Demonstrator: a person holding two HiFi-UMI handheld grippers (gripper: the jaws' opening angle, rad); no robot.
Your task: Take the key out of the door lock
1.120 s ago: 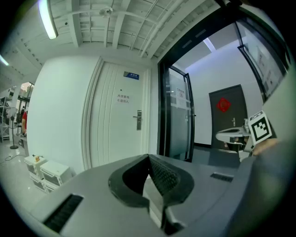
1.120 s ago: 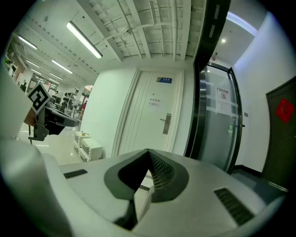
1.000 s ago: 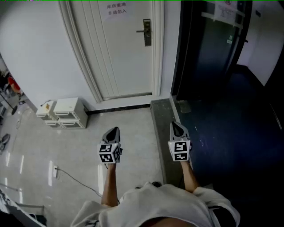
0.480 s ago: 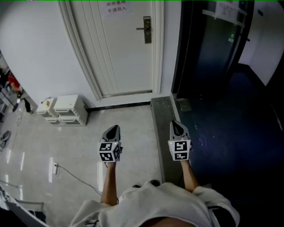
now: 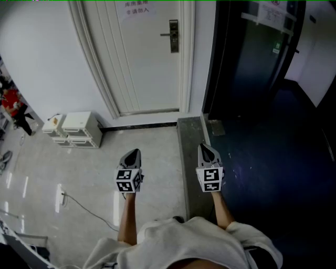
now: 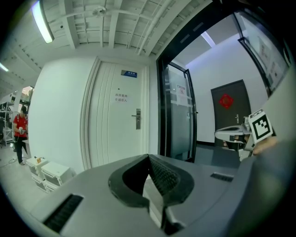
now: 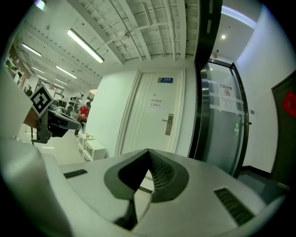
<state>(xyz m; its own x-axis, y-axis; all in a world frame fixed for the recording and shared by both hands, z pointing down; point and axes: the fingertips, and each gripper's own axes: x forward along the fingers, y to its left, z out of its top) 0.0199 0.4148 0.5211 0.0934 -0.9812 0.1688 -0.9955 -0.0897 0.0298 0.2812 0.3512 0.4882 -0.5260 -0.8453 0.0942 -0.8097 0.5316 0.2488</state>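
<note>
While the door lock (image 5: 174,37) sits high on the far wall, at the right edge of the white door (image 5: 142,63), the key is too small to make out on that metal plate. A handle juts left from the plate. Above and to the left, a paper notice (image 5: 138,7) hangs on the door panel.

Right of the door frame stands a dark glass door (image 5: 252,58), with dark flooring spreading out in front of it. A grey stone threshold (image 5: 188,136) runs from the frame towards the near side. Left of the white door, against the wall, there's a white drawer unit (image 5: 79,131) on the pale floor (image 5: 152,157), and a thin cable (image 5: 86,210) trails across the near left. At the far left edge, a person in red (image 5: 10,102) is standing.

Now to the tools, both well short of the door! The left tool (image 5: 133,153) hovers over the pale floor, clenched, tips meeting with nothing between them. The right tool (image 5: 205,148) hangs over the threshold, clenched too and empty. Each points towards the door, side by side and apart, a marker cube (image 5: 128,180) at its near end.
</note>
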